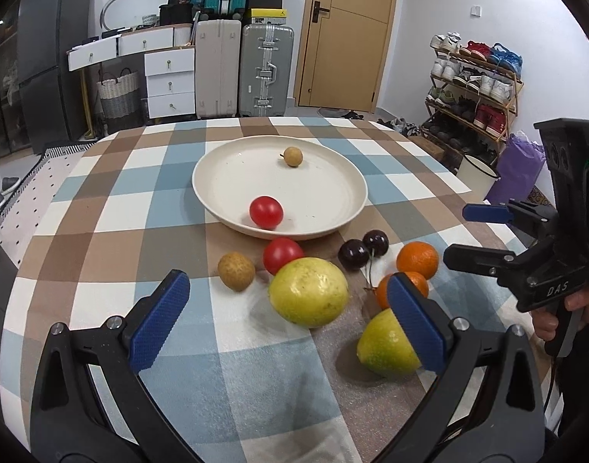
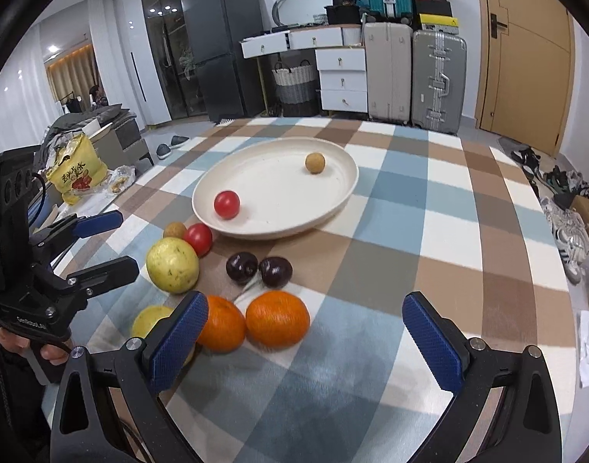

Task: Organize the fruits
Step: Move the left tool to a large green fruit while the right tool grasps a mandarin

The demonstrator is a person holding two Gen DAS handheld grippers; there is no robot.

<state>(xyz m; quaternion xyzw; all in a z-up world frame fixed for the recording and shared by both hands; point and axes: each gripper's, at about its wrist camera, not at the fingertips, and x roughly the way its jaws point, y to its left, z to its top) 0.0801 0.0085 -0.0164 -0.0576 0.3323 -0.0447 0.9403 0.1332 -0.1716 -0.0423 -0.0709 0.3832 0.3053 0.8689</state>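
The plate (image 1: 225,162) sits mid-counter and holds one tomato (image 1: 266,211) and one longan (image 1: 293,156). The remaining fruit lies loose in a tight cluster on the checked counter (image 1: 101,200) just before the plate's near rim.

Both the left tongs (image 1: 290,320) and the right tongs (image 2: 306,343) stand spread wide and carry nothing.

Risks noted:
- The large guava (image 1: 309,292) touches the second tomato (image 1: 282,255). A pad closing on either would likely nudge its neighbour into a roll.
- The two oranges (image 2: 277,323) touch each other, so seizing one may push the other toward the near edge.
- The cherries (image 2: 259,268) appear joined by stems. Lifting one may drag its mate.
- The plate is shallow, and dropped round fruit could run across it.
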